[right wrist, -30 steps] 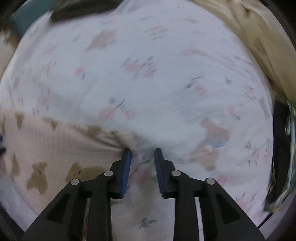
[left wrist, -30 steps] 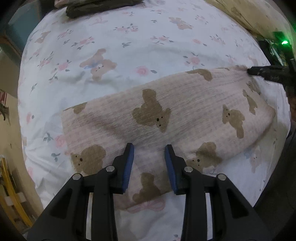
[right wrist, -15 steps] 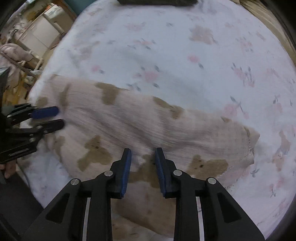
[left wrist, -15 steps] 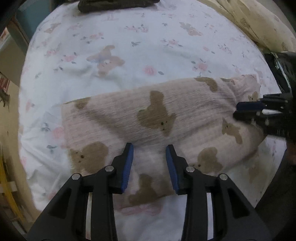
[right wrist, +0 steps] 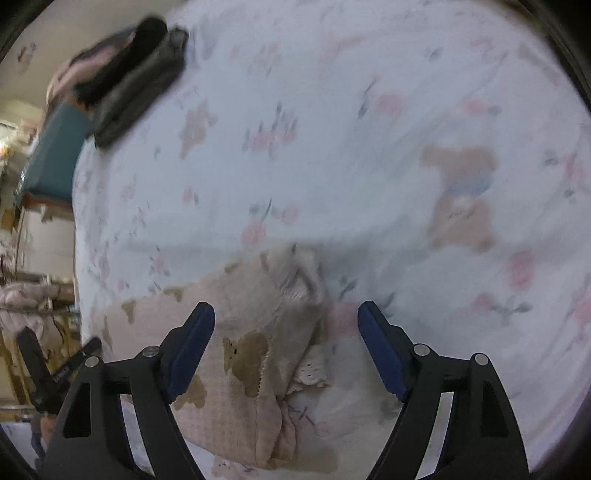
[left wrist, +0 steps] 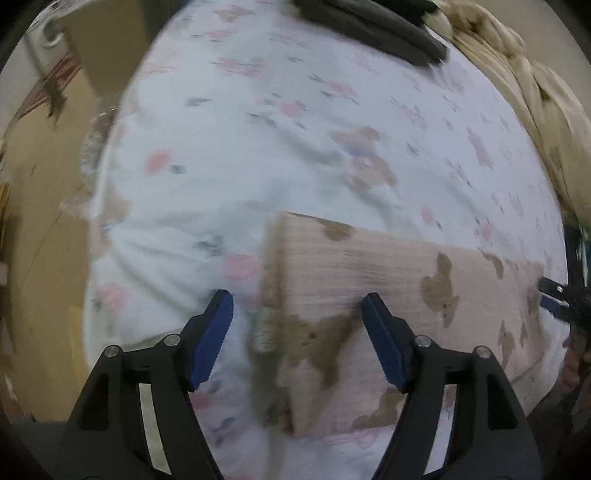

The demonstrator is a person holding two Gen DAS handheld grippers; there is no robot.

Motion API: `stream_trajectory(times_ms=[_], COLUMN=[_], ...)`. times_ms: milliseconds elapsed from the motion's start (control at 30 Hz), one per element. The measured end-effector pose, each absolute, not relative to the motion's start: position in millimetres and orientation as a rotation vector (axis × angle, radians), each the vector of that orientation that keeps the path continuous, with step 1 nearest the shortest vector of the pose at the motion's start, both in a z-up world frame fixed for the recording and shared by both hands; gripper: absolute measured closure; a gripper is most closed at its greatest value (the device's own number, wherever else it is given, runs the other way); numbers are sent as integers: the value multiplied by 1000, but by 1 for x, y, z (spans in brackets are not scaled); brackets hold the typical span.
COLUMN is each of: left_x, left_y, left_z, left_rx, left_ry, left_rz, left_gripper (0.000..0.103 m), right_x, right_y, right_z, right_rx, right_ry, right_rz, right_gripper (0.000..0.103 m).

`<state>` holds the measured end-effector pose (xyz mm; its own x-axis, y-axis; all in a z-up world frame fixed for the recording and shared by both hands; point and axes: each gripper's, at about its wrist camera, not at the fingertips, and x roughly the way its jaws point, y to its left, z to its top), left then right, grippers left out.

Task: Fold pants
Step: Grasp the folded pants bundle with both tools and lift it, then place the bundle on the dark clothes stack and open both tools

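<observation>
The pink pants (left wrist: pixel 369 280) with brown bears lie folded in a long strip on the floral bed sheet (left wrist: pixel 295 147). My left gripper (left wrist: pixel 297 310) hovers over their left end, its jaws opening, with the cloth edge between them and untouched by the pads. In the right wrist view, my right gripper (right wrist: pixel 286 317) hangs over the right end of the pants (right wrist: pixel 243 306), jaws opening, with the lace-trimmed hem lying loose between them. Each gripper shows in the other's view: the right gripper (left wrist: pixel 557 299) at the edge and the left gripper (right wrist: pixel 55 369) at the lower left.
A dark folded garment (left wrist: pixel 369 22) lies at the far side of the bed, seen also as the dark garment (right wrist: pixel 129 81). A beige quilt (left wrist: pixel 535 92) bunches along the right. The bed's left edge drops to a wooden floor (left wrist: pixel 44 221). A teal item (right wrist: pixel 55 158) stands beyond the bed.
Both grippers' jaws have spread much wider. The left view has slid from the pants' middle to their left end; the right view has shifted to the right hem.
</observation>
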<state>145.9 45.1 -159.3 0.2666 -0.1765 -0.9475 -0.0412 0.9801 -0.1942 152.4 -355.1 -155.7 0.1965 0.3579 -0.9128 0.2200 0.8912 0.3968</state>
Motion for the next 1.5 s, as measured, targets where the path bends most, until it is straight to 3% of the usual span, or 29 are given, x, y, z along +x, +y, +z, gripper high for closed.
stream_trajectory(times_ms=[267,367,400,433,467,500,533,567,867,1100,1300,1500], left_x=[142,139,143,141,141,142,142,145,159,223,320,431], left_y=[18,6,2,-2,-5,-7,-8,-9,12,14,20,21], left_z=[-164,-163,-163,-162,-161,-160,-158,-159,-65,2,23,6], left_rx=[-155,-104,-92,-73,-52,-28,-24,-33,-159,-78,-56,7], left_ry=[1301,1297,1298,1294,1289,1285,1283,1284,1091,958,894,891], left_rz=[-246,-291,-304,-324,-332,-332,-336,-337,-361,-382,-360,-322], left_gripper=[36,51,56,72,80,94,96,97,98,98,98,98], right_x=[151,151,150,152,153,155,155,155,161,226,329,451], right_y=[-299,-293,-288,-286,-282,-277,-278,-276,-300,-302,-286,-269], right_z=[-158,-157,-156,-157,-158,-159,-155,-151,-76,-23,1,-18], right_rx=[273,271,256,236,216,211,218,206,343,335,189,88], right_ry=[1436,1424,1427,1427,1425,1420,1409,1394,1113,948,888,899], right_rz=[216,254,274,282,284,288,303,310,383,411,404,362], right_gripper=[24,42,43,49,65,75,86,88,91,91,91,91])
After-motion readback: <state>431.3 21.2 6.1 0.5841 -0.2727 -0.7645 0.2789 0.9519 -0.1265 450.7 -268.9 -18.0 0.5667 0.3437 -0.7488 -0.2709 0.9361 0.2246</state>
